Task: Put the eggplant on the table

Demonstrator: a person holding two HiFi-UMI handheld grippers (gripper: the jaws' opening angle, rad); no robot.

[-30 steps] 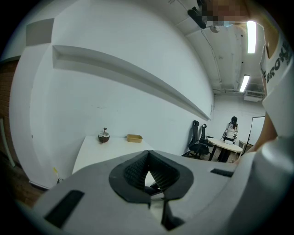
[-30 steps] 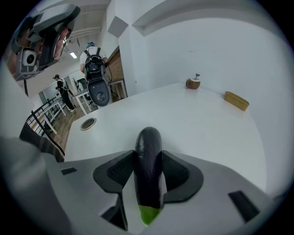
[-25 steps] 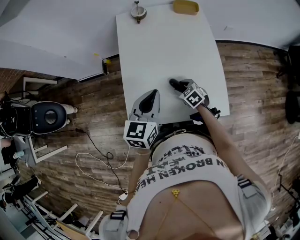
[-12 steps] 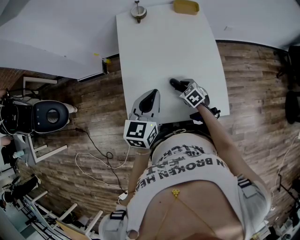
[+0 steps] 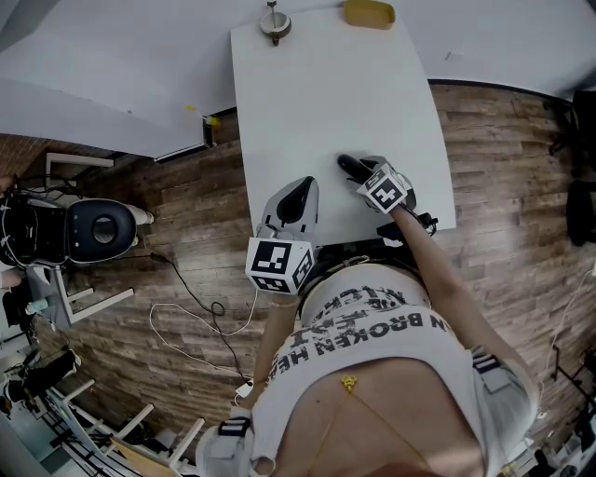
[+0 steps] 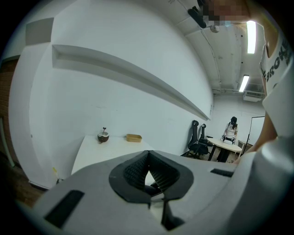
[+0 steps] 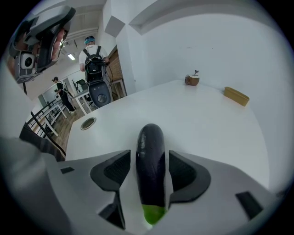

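Observation:
A dark purple eggplant (image 7: 150,160) with a green stem end lies lengthwise on the white table (image 7: 206,124), near its front edge. My right gripper (image 7: 149,158) straddles it and points steeply down. Its jaws are opening, and a gap shows between each pad and the eggplant. In the head view the eggplant (image 5: 347,167) pokes out ahead of the right gripper (image 5: 361,175). My left gripper (image 5: 300,191) hovers at the table's near edge, left of the right one. Its pads (image 6: 138,170) meet at the tips with nothing between them.
At the table's far end stand a small brown bowl-like object with a stem (image 5: 274,23) and a yellow tray (image 5: 369,13). A round cable hole (image 7: 87,122) sits in the table's left part. An office chair (image 5: 93,233) stands on the wooden floor to the left.
The eggplant shows slightly more in front of the right gripper. Neither hand has shifted.

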